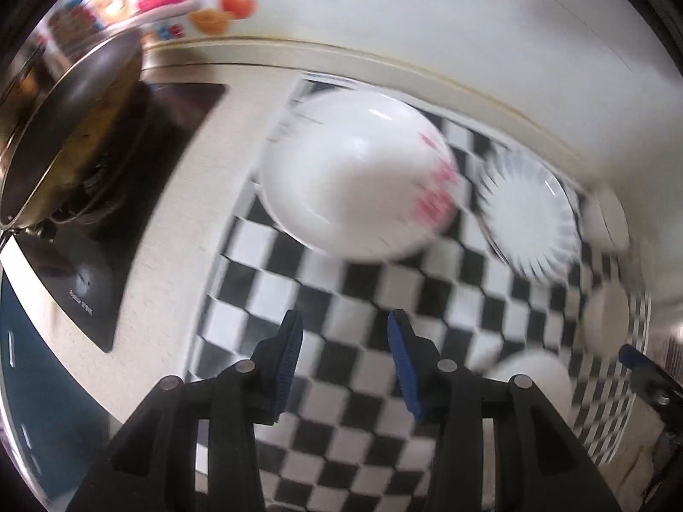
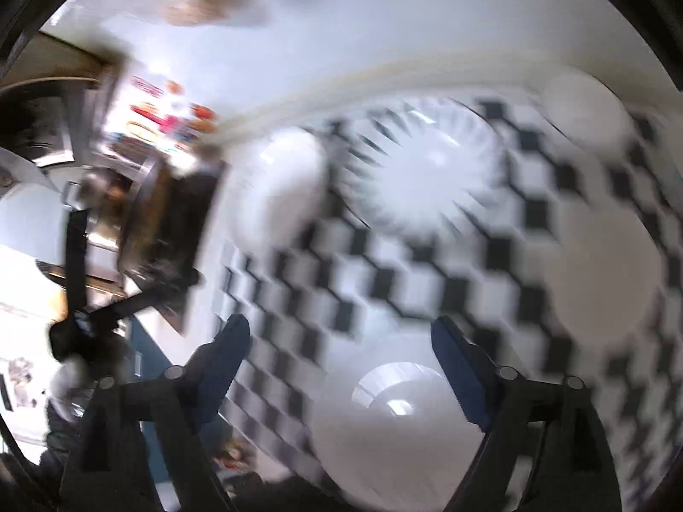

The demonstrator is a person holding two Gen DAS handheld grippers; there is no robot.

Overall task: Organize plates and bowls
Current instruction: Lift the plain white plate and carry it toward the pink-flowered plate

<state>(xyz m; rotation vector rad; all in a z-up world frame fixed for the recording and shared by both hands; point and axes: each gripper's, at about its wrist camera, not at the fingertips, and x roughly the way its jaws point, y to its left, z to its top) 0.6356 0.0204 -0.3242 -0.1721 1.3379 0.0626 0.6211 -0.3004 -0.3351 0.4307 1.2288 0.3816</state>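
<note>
A large white bowl with pink marks (image 1: 358,175) sits on the black-and-white checkered mat (image 1: 341,298); it also shows in the right wrist view (image 2: 277,187). A fluted white plate (image 1: 529,217) lies to its right, seen again in the right wrist view (image 2: 427,166). Small white bowls (image 1: 606,315) sit at the right. My left gripper (image 1: 343,333) is open and empty above the mat, short of the large bowl. My right gripper (image 2: 341,333) is open and empty above a white bowl (image 2: 397,435). A wide white plate (image 2: 606,273) lies at the right. Both views are blurred.
A stove (image 1: 128,170) with a metal pan (image 1: 64,128) stands to the left of the mat. A white wall with fruit stickers (image 1: 226,4) runs behind the counter. A small white bowl (image 2: 585,106) sits at the far back right.
</note>
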